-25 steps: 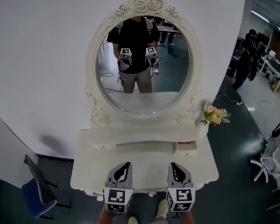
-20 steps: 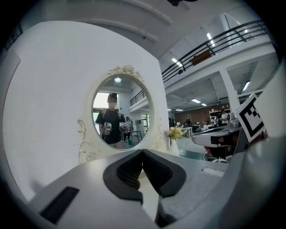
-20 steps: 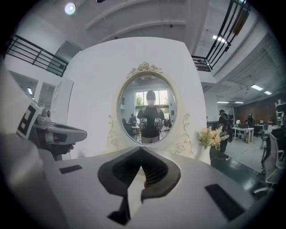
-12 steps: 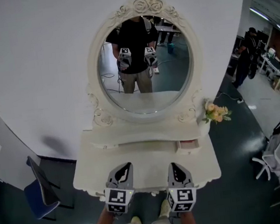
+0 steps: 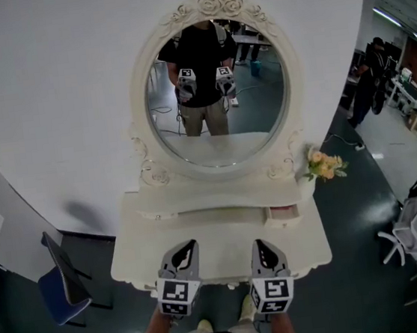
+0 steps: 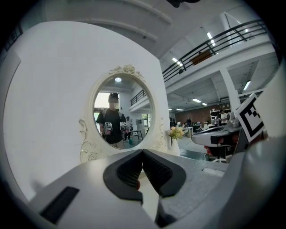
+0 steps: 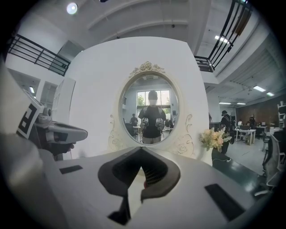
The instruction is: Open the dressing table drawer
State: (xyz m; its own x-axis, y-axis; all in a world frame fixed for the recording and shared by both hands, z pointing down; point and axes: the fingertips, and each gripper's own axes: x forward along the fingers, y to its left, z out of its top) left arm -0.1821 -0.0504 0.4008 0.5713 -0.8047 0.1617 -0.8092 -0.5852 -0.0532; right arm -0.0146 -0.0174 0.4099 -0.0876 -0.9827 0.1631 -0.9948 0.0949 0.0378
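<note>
Left gripper (image 5: 184,248), right gripper (image 5: 260,246) — fingers together on both — hung side by side above the dressing table worktop's (image 5: 218,247) front edge; bare surface lay ahead toward the mirror (image 5: 220,134).

A blue chair (image 5: 57,287) stands to my left against the curved white wall (image 5: 58,105); pale flowers (image 5: 324,164) bloom at right, a white office chair (image 5: 407,234) and bystanders (image 5: 369,89) beyond.

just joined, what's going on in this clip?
A person stands at a white dressing table, a gripper in each hand. The left gripper and right gripper hang side by side over its front edge, pointing at the mirror. Both are shut and empty; nothing on the table is gripped yet.
</note>
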